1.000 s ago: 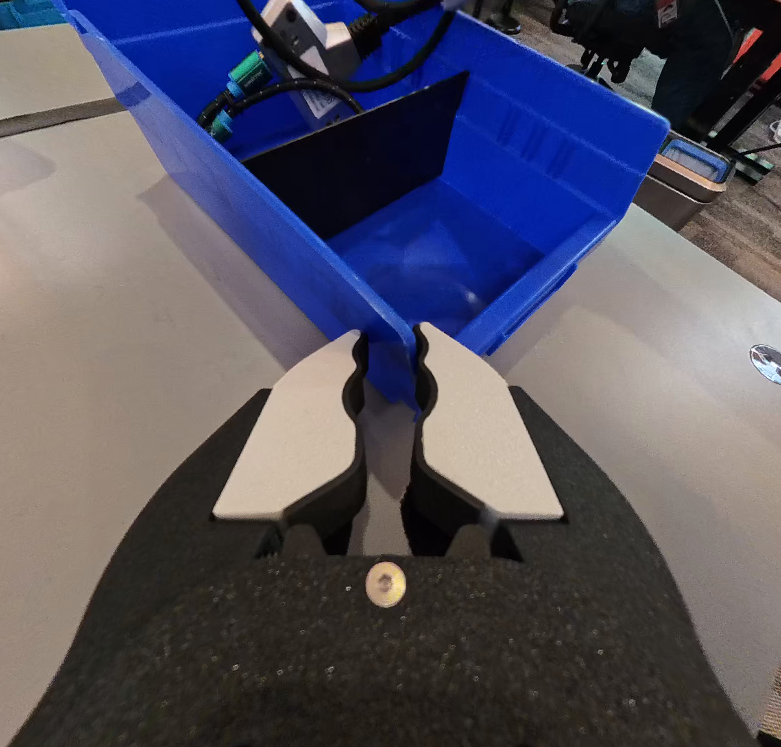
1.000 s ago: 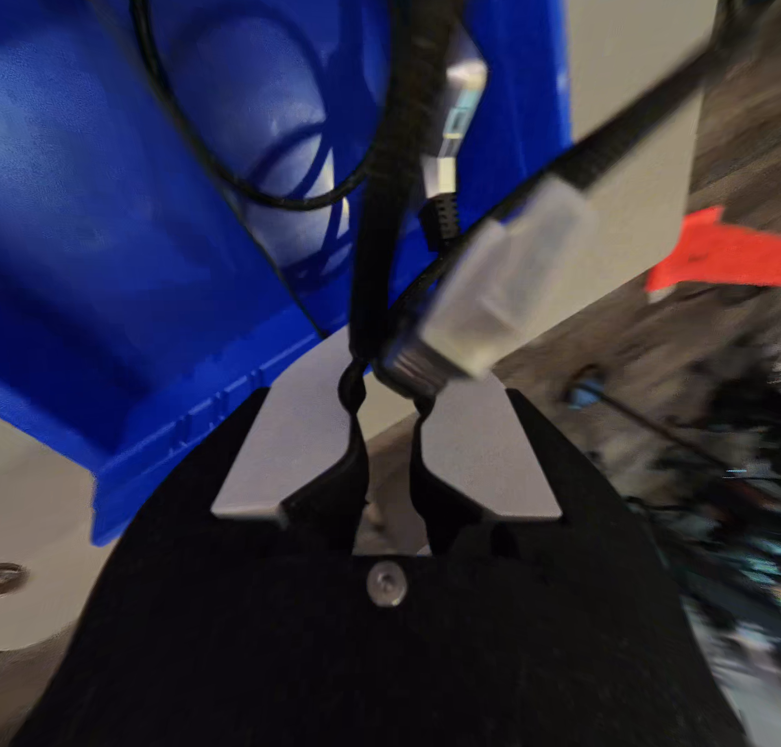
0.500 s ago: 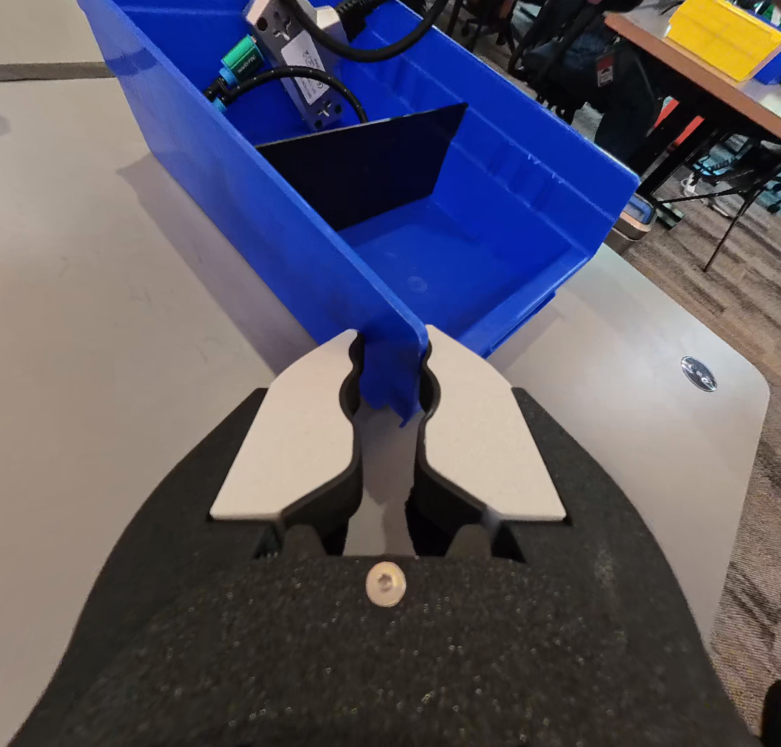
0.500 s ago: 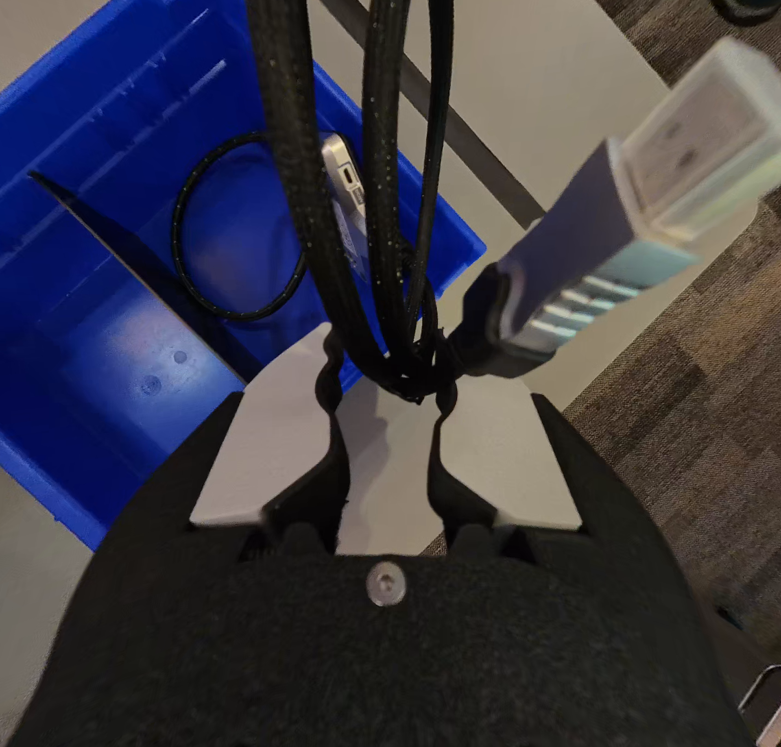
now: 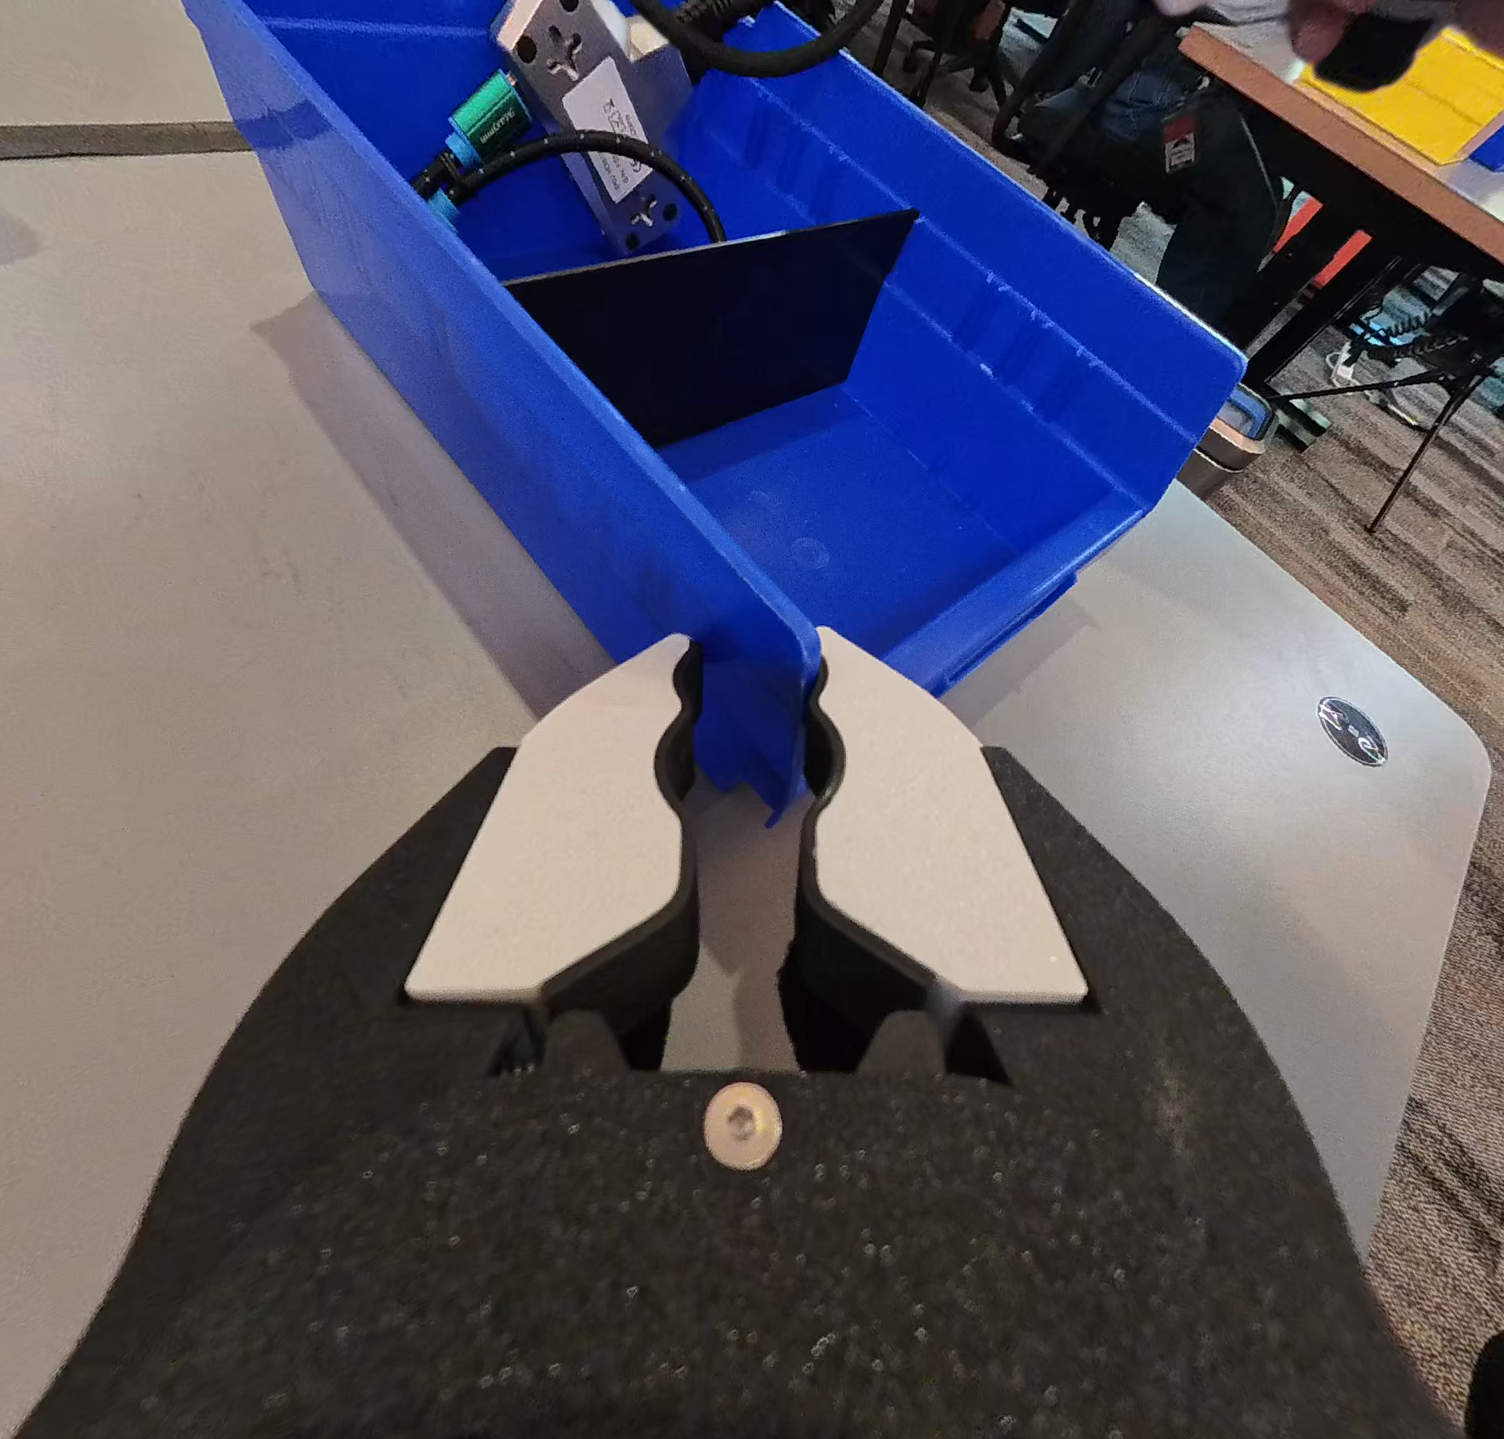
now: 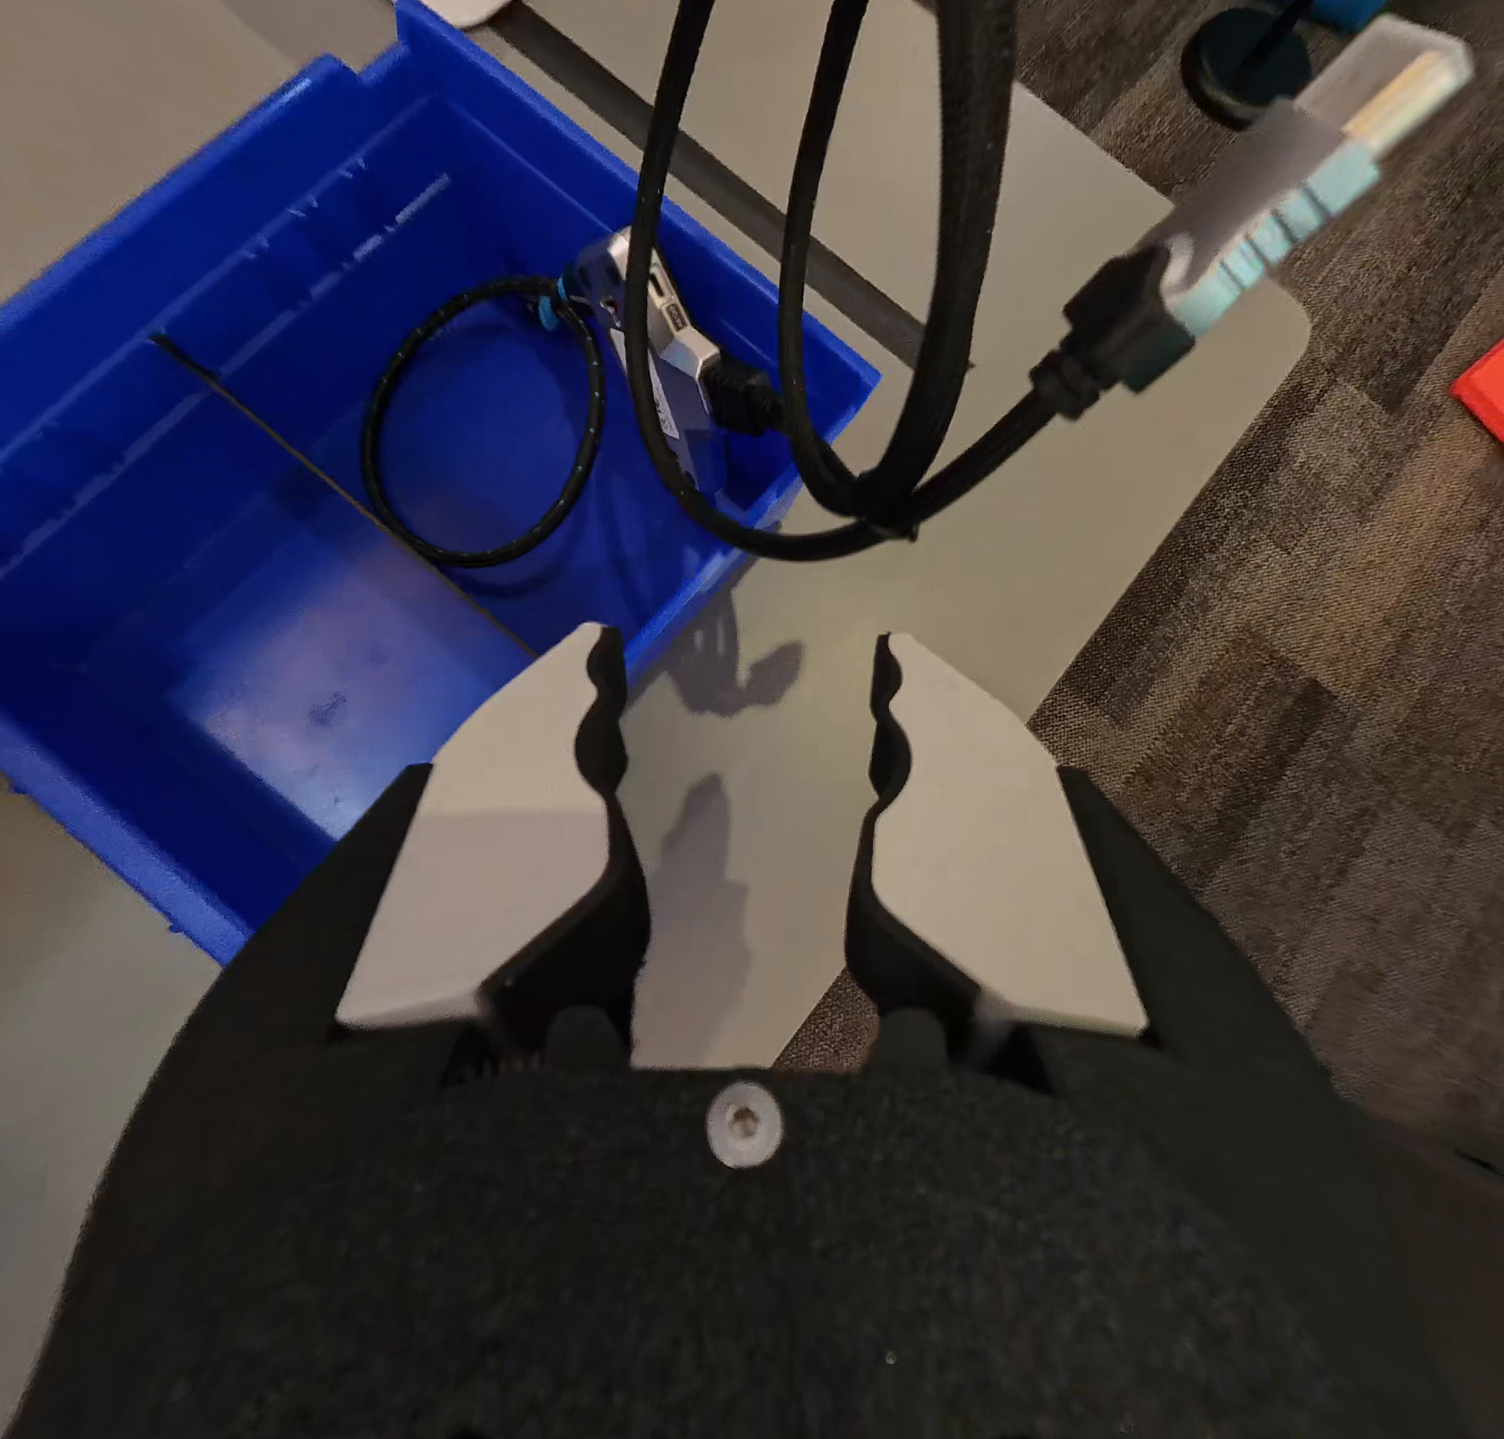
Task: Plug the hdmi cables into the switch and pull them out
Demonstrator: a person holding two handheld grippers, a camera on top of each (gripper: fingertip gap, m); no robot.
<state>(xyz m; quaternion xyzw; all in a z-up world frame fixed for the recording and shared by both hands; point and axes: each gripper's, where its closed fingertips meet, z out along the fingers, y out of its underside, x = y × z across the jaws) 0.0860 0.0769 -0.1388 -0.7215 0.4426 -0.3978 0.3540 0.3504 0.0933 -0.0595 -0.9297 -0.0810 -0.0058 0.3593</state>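
Left claw [image 5: 753,667] pinches blue bin [image 5: 504,391]; silver switch [image 5: 598,102] inside.

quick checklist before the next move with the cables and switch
1. Left gripper shut on bin corner: ok.
2. Right gripper open, nothing between fingers: ok.
3. Switch in far compartment, a black cable plugged in: ok.
4. Cable bundle hangs over the bin's edge and the table; what holds it: cannot tell.
5. Free plug capped, in the air: not ok for plugging.
6. Near compartment empty: ok.
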